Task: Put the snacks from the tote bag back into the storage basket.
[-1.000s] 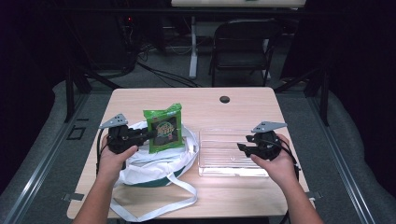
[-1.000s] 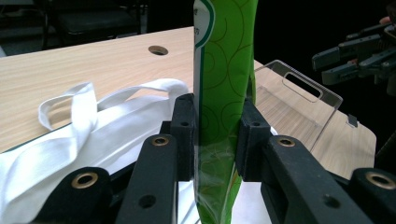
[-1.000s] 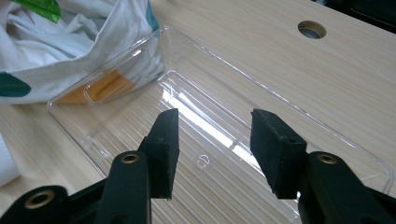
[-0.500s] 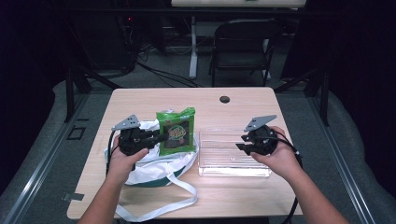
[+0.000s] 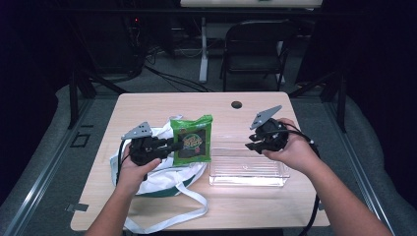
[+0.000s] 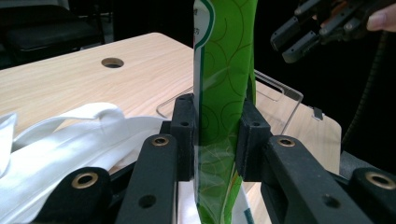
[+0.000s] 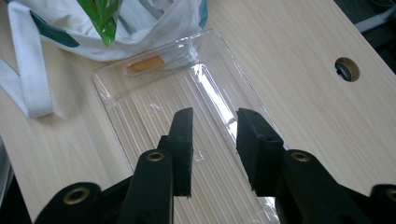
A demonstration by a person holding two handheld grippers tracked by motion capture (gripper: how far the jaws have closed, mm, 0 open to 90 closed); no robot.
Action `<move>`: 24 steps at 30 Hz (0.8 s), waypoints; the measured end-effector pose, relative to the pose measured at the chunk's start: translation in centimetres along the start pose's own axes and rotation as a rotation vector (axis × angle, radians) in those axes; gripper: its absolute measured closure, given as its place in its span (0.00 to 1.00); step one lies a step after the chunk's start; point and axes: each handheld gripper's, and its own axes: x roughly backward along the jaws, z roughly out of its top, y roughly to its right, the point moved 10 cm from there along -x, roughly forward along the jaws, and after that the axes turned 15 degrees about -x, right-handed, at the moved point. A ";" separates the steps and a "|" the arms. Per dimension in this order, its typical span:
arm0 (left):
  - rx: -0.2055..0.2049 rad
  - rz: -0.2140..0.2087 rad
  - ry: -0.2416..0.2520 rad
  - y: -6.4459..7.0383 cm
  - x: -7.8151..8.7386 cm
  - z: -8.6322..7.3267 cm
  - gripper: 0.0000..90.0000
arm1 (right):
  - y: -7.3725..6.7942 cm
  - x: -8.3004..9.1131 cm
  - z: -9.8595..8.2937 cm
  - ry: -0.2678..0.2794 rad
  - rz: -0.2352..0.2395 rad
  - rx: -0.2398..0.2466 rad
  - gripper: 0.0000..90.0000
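- Your left gripper [image 5: 164, 145] has its jaws clamped on the left edge of the green packet [image 5: 192, 139], which hangs upright in the air over the white bag [image 5: 162, 172] and just beside the clear tray [image 5: 248, 169].
- In the left gripper view the packet [image 6: 224, 93] sits squarely between the pads, so the hold looks sound; keep that squeeze and don't twist the wrist.
- Carry it on to the right until the whole packet is over the tray, then lower it flat before letting go. I judge a drop from this height could let it bounce off the low rim.
- Your right gripper [image 5: 255, 142] hovers over the tray's far left corner with its jaws part open and nothing between them; the right gripper view shows the ribbed tray floor [image 7: 187, 135] below. Pull it aside or it will block the packet's way in.
- Against the picture from a second ago, the packet has moved right and nearer the tray, the left hand with it; the right gripper has lifted and swung slightly inward. Bag and tray lie on the counter [image 5: 147, 105] as before.
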 end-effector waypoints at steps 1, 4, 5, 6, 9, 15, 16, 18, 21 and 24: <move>-0.003 -0.003 0.001 0.1 -0.1 0.0 0.81 | 0.0 0.2 0.2 -0.005 0.009 0.001 0.74; -0.007 -0.015 0.001 0.5 -0.3 0.1 0.81 | 0.0 0.6 0.5 -0.013 0.035 0.005 0.74; -0.011 -0.019 0.004 0.7 -0.4 0.2 0.81 | 0.0 0.7 0.6 -0.020 0.037 0.014 0.74; -0.008 -0.021 0.005 0.8 -0.5 0.2 0.81 | 0.0 0.8 0.7 -0.023 0.044 0.019 0.74; -0.014 -0.032 -0.006 1.1 -0.8 0.0 0.81 | -0.1 1.1 1.1 -0.032 0.053 0.032 0.73; -0.020 -0.046 -0.018 1.6 -1.4 -0.2 0.81 | -0.5 1.8 2.1 -0.040 0.074 0.065 0.71; -0.020 -0.047 -0.022 1.7 -1.5 -0.3 0.81 | -0.6 1.9 2.3 -0.041 0.081 0.070 0.71; -0.022 -0.048 -0.025 1.8 -1.6 -0.3 0.81 | -0.7 2.1 2.6 -0.047 0.081 0.089 0.70; -0.025 -0.054 -0.024 2.0 -1.8 -0.3 0.81 | -0.9 2.3 3.1 -0.050 0.091 0.096 0.68; -0.025 -0.058 -0.028 2.2 -2.0 -0.3 0.81 | -1.1 2.6 3.5 -0.057 0.091 0.113 0.66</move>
